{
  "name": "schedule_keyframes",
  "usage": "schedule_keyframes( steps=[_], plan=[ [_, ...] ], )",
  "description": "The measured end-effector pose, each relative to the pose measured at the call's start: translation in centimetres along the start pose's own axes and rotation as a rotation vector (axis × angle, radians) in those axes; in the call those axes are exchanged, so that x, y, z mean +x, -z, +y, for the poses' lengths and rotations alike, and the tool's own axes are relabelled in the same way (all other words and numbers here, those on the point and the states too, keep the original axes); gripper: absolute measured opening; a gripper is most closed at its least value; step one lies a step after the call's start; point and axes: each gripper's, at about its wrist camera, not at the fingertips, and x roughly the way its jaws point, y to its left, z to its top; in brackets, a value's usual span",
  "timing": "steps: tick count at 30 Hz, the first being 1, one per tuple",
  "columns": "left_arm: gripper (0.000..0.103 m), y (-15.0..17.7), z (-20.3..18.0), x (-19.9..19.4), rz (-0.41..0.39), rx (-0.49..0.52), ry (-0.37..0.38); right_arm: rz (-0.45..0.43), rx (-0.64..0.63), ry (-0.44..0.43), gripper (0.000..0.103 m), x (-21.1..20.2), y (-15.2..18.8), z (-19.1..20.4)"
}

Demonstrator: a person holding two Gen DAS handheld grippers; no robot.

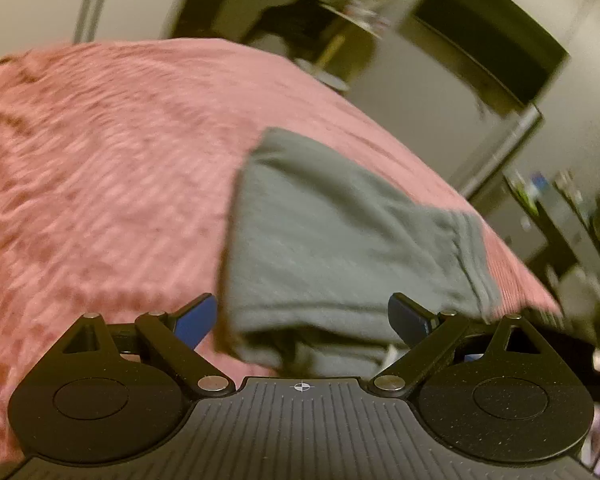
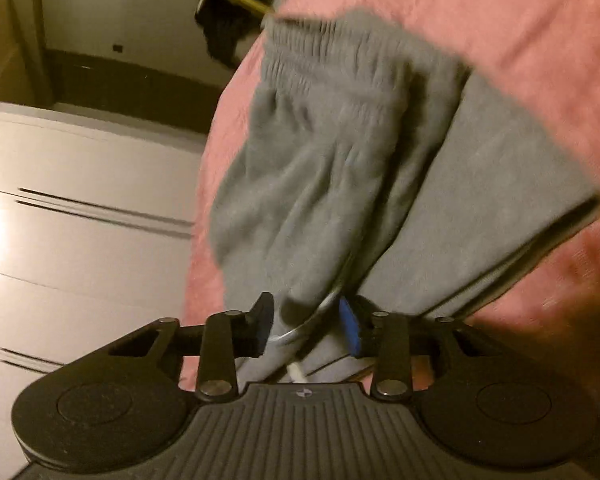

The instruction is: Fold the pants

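Grey sweatpants lie folded in a compact stack on a pink bedspread. My left gripper is open, its blue-padded jaws wide apart on either side of the stack's near edge, holding nothing. In the right wrist view the pants show their gathered elastic waistband at the far end. My right gripper has its jaws partly closed around grey fabric and a white drawstring at the near edge. Both views are motion-blurred.
The pink bedspread covers the bed. Beyond the bed's edge stand a white dresser with drawers, a small table with clutter and a dark shelf of items.
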Motion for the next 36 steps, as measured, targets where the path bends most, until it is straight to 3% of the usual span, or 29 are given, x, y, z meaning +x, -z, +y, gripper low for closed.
schedule_keyframes(
  steps=[2, 7, 9, 15, 19, 23, 29, 32, 34, 36],
  plan=[
    [0.096, 0.7, -1.6, 0.0, 0.017, 0.086, 0.022, -0.006, -0.029, -0.016, 0.021, 0.6, -0.1, 0.4],
    [0.094, 1.8, -4.2, 1.8, 0.106, 0.204, 0.073, 0.03, -0.009, -0.044, 0.025, 2.1, -1.1, 0.5],
    [0.09, 2.1, -4.5, 2.7, 0.149, 0.206, 0.105, 0.02, -0.042, -0.044, 0.013, 2.6, -1.3, 1.1],
    [0.066, 3.6, -5.7, 5.1, 0.23, 0.239, 0.112, -0.033, -0.154, -0.098, 0.009, 1.3, -1.1, 2.9],
    [0.041, 4.1, -5.8, 6.9, 0.267, 0.235, 0.067, -0.044, -0.158, -0.105, 0.009, 1.0, -0.9, 2.9],
    [0.015, 3.9, -5.2, 7.5, 0.28, 0.222, 0.063, -0.048, -0.162, -0.109, 0.009, 0.2, -0.8, 2.7],
    [0.01, 2.5, -4.1, 5.7, 0.226, 0.092, 0.163, -0.061, -0.184, -0.139, 0.009, -0.5, -0.6, 3.6],
    [0.006, 1.2, -4.5, 4.9, 0.183, 0.058, 0.179, -0.068, -0.21, -0.151, 0.009, -0.7, -0.5, 3.9],
    [0.006, 0.4, -5.1, 4.5, 0.15, 0.062, 0.207, -0.068, -0.214, -0.148, 0.009, -0.6, -0.5, 4.0],
    [0.006, 0.1, -5.8, 5.0, 0.146, 0.102, 0.179, -0.071, -0.215, -0.145, 0.009, -0.5, -0.5, 3.8]
  ],
)
